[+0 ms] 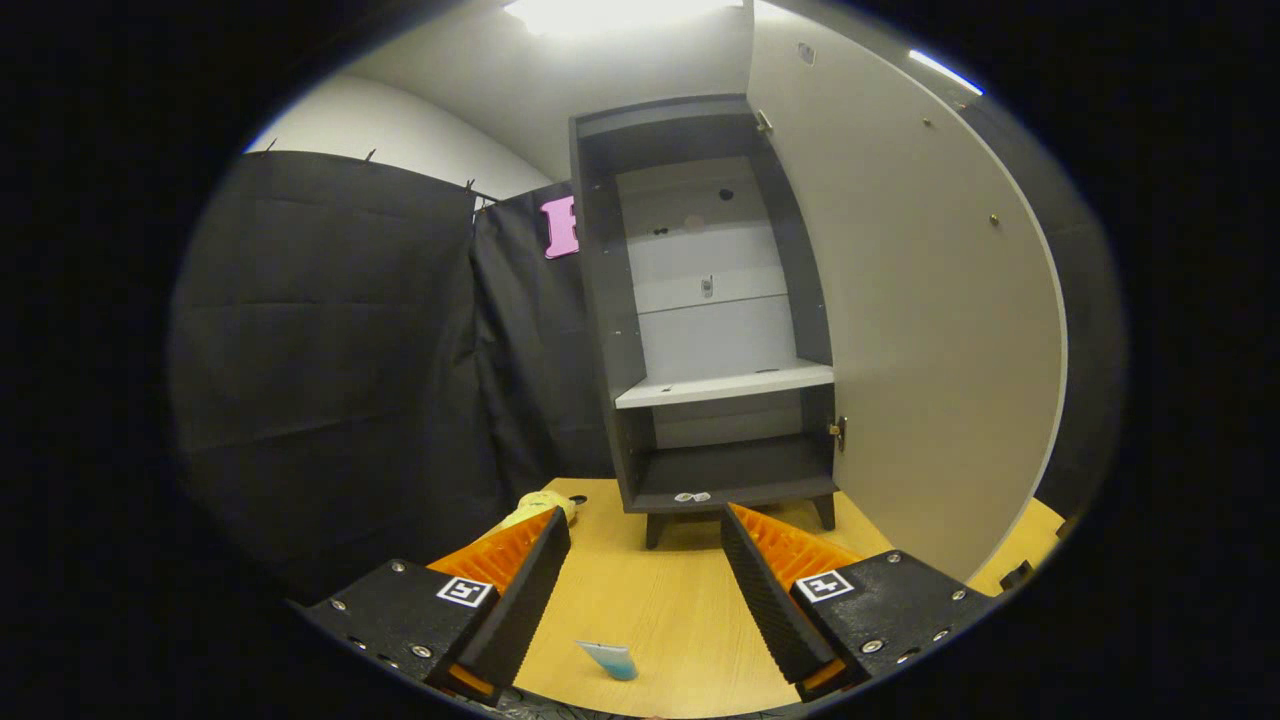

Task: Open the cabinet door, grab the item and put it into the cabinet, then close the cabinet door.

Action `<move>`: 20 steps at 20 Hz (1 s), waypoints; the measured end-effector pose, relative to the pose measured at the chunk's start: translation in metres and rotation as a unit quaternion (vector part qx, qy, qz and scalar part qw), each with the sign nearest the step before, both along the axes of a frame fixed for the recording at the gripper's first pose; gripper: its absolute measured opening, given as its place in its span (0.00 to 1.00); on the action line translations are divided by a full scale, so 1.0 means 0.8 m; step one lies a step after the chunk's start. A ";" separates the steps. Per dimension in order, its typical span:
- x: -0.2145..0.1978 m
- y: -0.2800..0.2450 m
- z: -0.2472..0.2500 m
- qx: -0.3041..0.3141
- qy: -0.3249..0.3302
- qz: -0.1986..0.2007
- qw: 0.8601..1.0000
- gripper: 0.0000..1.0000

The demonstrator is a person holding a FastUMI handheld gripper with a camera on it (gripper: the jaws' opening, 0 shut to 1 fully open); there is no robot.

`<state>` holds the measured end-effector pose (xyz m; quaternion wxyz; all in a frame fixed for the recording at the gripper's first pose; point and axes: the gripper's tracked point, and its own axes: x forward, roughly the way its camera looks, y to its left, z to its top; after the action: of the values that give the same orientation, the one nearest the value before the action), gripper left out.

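Gripper view.

Gripper (645, 590): fingers spread wide apart, nothing between them but bare tabletop; aimed toward the cabinet, raised above the table. Judged free for the grab step.

Cabinet (600, 300): dark-framed, upright on short legs at the far end of the table, directly beyond the fingers. Interior pale-backed, divided by one light shelf (725, 385) into a tall upper bay and a low bottom bay. Both bays without the item, apart from a small pale scrap at the bottom bay's front lip; nature too small to tell.

Cabinet door (930, 320): pale panel, hinged on the cabinet's right side, swung fully outward. Opening step judged done; wide swing leaves an unobstructed path to either bay.

Table (660, 610): light wood grain, bearing cabinet and loose objects.

Small blue-and-white item (610, 660): lying flat on the table, close in between the fingers' bases, well apart from the cabinet. Possibly the thing to be stowed; not yet touched.

Yellow object (540, 505): just beyond the left finger's tip, partly hidden by it, near the cabinet's left foot. Also a candidate for the item; which one is meant cannot be told.

Remaining, by judgement: pickup, placement inside, door closing.
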<state>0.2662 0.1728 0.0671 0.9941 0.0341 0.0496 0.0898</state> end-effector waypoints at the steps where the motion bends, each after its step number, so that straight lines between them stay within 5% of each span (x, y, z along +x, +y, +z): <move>1: -0.003 0.003 -0.008 -0.002 0.009 0.004 1.000 0.94; 14: -0.056 0.002 -0.102 -0.054 0.168 0.010 0.984 0.92; 20: -0.070 -0.004 -0.126 -0.062 0.224 -0.007 0.973 0.82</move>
<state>0.2101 0.1697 -0.0338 0.9585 -0.0075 0.2763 0.0701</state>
